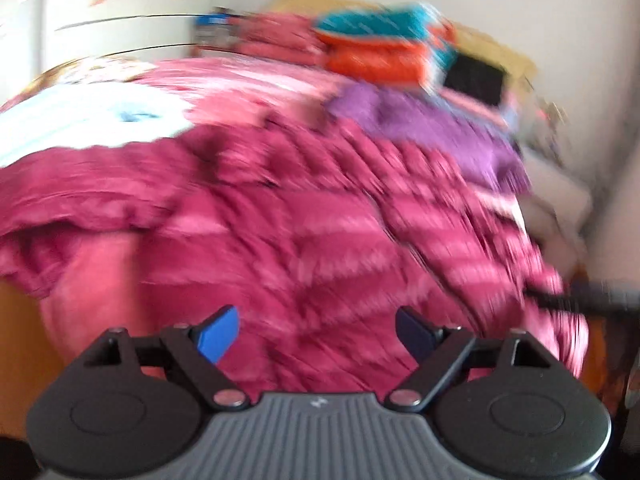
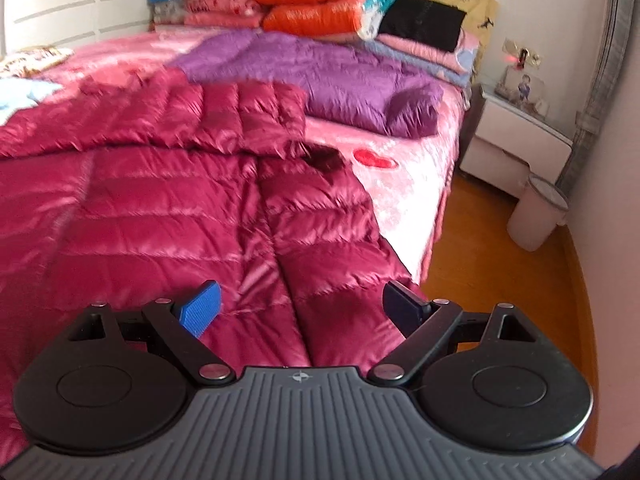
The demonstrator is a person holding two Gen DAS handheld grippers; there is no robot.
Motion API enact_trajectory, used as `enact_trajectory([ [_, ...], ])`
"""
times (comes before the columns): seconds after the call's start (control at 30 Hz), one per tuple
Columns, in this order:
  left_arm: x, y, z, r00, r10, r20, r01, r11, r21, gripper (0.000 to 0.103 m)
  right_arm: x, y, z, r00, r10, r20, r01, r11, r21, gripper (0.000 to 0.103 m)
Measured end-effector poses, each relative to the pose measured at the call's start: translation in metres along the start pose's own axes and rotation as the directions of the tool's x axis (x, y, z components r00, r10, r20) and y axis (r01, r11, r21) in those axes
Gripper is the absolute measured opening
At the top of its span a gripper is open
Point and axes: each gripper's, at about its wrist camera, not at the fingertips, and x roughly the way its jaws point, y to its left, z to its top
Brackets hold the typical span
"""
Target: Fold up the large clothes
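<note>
L tongs (image 1: 316,334): jaws spread wide, nothing clamped; blue pad (image 1: 218,334) at 9 o'clock, dark pad (image 1: 414,338) at 3 o'clock. Jacket (image 1: 304,216) (maroon, quilted) fills view from 9 through 12 to 3 o'clock of pads, directly beyond and beneath gap; contact w/ pads not determinable, frame heavily motion-blurred. Purple quilt (image 1: 424,120) at approx. 1 o'clock, beyond jacket. Orange/teal bedding (image 1: 380,44) at 12 o'clock, far end of bed.

R tongs (image 2: 300,308): released, jaws wide, empty. Blue pad (image 2: 200,310) at 9 o'clock, dark pad (image 2: 404,308) at 3 o'clock. Jacket (image 2: 168,200) spread flat on bed (image 2: 404,200), lying under and ahead of gap, extending mainly toward 10–11 o'clock. Sleeve (image 2: 320,216) running from gap toward 12 o'clock, just beside body panel. Jacket edge close to bed edge at 3 o'clock. Pads appear above fabric, not gripping.

Purple quilt (image 2: 320,76) at 12–1 o'clock, beyond jacket, near but apart. Stacked bedding (image 2: 328,0) at 12 o'clock by headboard. Nightstand (image 2: 516,144) and bin (image 2: 536,216) at 2 o'clock, on floor, well apart from jacket.
</note>
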Motion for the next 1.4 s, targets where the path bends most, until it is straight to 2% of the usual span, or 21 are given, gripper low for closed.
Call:
enact_trajectory([
  [0.07, -0.011, 0.026, 0.008, 0.998, 0.034, 0.053, -0.026, 0.99, -0.135, 0.086, -0.007, 0.003, 0.0, 1.0, 0.018, 0.025, -0.018, 1.0, -0.005, 0.103],
  [0.13, -0.017, 0.049, 0.013, 0.993, 0.074, 0.095, -0.047, 0.964, -0.261, 0.086, -0.012, 0.007, 0.0, 0.999, 0.034, 0.042, -0.034, 0.999, -0.017, 0.103],
  [0.27, -0.021, 0.096, 0.019, 0.977, 0.153, 0.145, -0.068, 0.878, -0.473, 0.086, -0.019, 0.015, 0.0, 0.996, 0.052, 0.066, -0.049, 0.998, -0.049, 0.103],
  [0.4, -0.011, 0.138, 0.018, 0.967, 0.187, 0.173, -0.03, 0.757, -0.653, 0.086, -0.021, 0.019, -0.001, 0.994, 0.072, 0.081, -0.066, 0.995, -0.077, 0.103],
  [0.47, -0.004, 0.152, 0.018, 0.963, 0.199, 0.179, -0.012, 0.701, -0.713, 0.086, -0.022, 0.021, 0.0, 0.992, 0.08, 0.092, -0.073, 0.994, -0.083, 0.103],
  [0.53, 0.002, 0.164, 0.018, 0.956, 0.219, 0.198, 0.004, 0.662, -0.75, 0.086, -0.025, 0.024, 0.003, 0.987, 0.107, 0.117, -0.097, 0.992, -0.086, 0.103],
  [0.67, 0.013, 0.181, 0.023, 0.946, 0.229, 0.228, 0.042, 0.612, -0.789, 0.086, -0.029, 0.034, 0.008, 0.971, 0.17, 0.167, -0.151, 0.981, -0.121, 0.103],
  [0.77, 0.026, 0.189, 0.024, 0.945, 0.226, 0.235, 0.065, 0.577, -0.814, 0.085, -0.03, 0.044, 0.01, 0.96, 0.212, 0.185, -0.184, 0.97, -0.158, 0.103],
  [0.83, 0.03, 0.195, 0.024, 0.943, 0.226, 0.245, 0.078, 0.562, -0.823, 0.085, -0.029, 0.048, 0.011, 0.953, 0.233, 0.194, -0.199, 0.963, -0.182, 0.103],
  [0.93, 0.033, 0.202, 0.028, 0.935, 0.242, 0.259, 0.084, 0.559, -0.825, 0.083, -0.025, 0.054, 0.016, 0.946, 0.254, 0.201, -0.217, 0.958, -0.19, 0.103],
  [1.07, 0.033, 0.208, 0.033, 0.919, 0.279, 0.278, 0.091, 0.537, -0.839, 0.079, -0.018, 0.055, 0.024, 0.939, 0.258, 0.226, -0.218, 0.958, -0.189, 0.103],
  [1.2, 0.034, 0.206, 0.036, 0.905, 0.314, 0.286, 0.084, 0.527, -0.846, 0.073, -0.008, 0.054, 0.034, 0.931, 0.264, 0.253, -0.228, 0.96, -0.166, 0.103],
  [1.3, 0.029, 0.204, 0.038, 0.881, 0.36, 0.306, 0.088, 0.511, -0.855, 0.069, 0.003, 0.055, 0.042, 0.927, 0.265, 0.265, -0.236, 0.962, -0.138, 0.103],
  [1.33, 0.026, 0.203, 0.041, 0.871, 0.375, 0.318, 0.091, 0.514, -0.853, 0.069, 0.009, 0.054, 0.045, 0.926, 0.265, 0.267, -0.24, 0.963, -0.125, 0.103],
  [1.4, 0.021, 0.2, 0.048, 0.85, 0.398, 0.344, 0.085, 0.541, -0.837, 0.069, 0.018, 0.052, 0.05, 0.924, 0.264, 0.275, -0.247, 0.964, -0.096, 0.103],
])
